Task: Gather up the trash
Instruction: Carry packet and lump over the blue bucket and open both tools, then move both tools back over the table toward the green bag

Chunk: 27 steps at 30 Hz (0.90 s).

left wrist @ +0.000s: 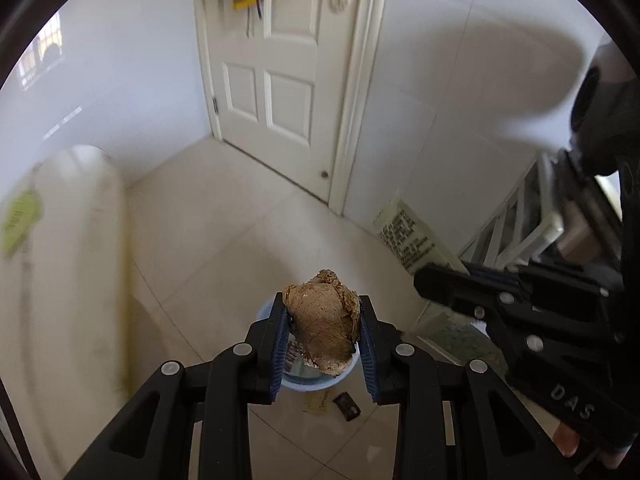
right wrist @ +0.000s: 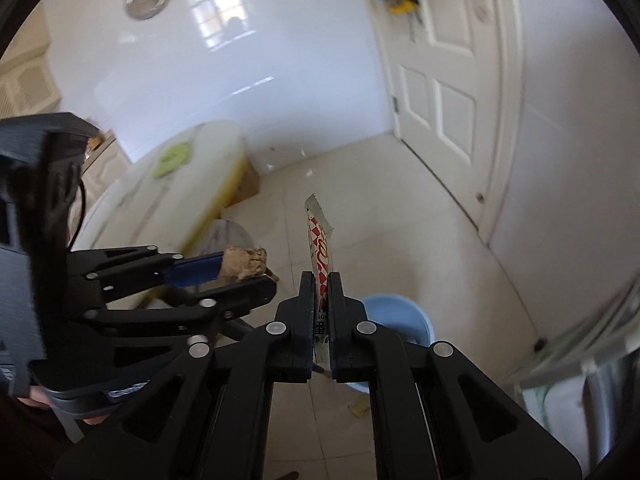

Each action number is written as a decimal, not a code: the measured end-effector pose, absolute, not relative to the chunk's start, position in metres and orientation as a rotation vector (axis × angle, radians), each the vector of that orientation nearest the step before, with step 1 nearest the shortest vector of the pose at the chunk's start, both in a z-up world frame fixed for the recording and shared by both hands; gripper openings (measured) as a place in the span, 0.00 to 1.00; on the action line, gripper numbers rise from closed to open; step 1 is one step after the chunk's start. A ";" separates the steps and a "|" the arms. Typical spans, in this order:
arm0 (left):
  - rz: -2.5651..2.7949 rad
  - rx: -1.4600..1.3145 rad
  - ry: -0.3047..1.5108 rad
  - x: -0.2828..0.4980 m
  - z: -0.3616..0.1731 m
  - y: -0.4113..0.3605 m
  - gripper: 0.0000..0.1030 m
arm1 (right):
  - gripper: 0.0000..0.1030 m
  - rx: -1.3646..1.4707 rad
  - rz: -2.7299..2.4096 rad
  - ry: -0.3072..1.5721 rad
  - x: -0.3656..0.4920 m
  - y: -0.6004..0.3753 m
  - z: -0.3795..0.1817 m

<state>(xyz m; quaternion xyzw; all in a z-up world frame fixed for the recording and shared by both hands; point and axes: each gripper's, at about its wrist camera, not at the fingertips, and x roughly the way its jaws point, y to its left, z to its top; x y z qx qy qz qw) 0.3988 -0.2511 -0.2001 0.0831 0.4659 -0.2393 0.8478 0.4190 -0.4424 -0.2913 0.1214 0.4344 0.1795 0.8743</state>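
Now the left claw (left wrist: 324, 322) is clamped partway on one crumpled brown paper wad (left wrist: 322, 320), its blue pads (left wrist: 280, 344) pressing both sides; the wad sits upright above a single pale blue bin (left wrist: 264, 312) on the tiled floor (left wrist: 224, 240). At the right, the right claw (right wrist: 321, 320) is squeezed nearly closed on one flat red-and-white wrapper (right wrist: 319, 248), long axis pointing up and away, above the same bin. Two scraps (left wrist: 334, 403) lie just near the bin
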 end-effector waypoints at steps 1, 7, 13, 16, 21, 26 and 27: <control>-0.502 0.175 0.998 0.404 -0.207 -0.258 0.27 | 0.06 0.277 0.370 0.921 0.422 -0.449 -0.301; -0.460 0.215 1.044 0.443 -0.246 -0.285 0.31 | 0.06 0.365 0.370 0.990 0.446 -0.468 -0.359; -0.353 0.242 1.062 0.466 -0.263 -0.303 0.59 | 0.08 0.505 0.387 1.006 0.470 -0.479 -0.398; -0.359 0.209 1.077 0.466 -0.264 -0.303 0.69 | 0.10 0.532 0.384 1.008 0.477 -0.480 -0.408; -0.365 0.171 1.077 0.462 -0.253 -0.291 0.70 | 0.18 0.547 0.369 1.009 0.475 -0.480 -0.405; -0.415 0.130 1.071 0.453 -0.236 -0.262 0.72 | 0.26 0.524 0.351 0.982 0.459 -0.481 -0.381; -0.422 0.123 1.065 0.450 -0.232 -0.257 0.72 | 0.29 0.515 0.347 0.978 0.455 -0.481 -0.375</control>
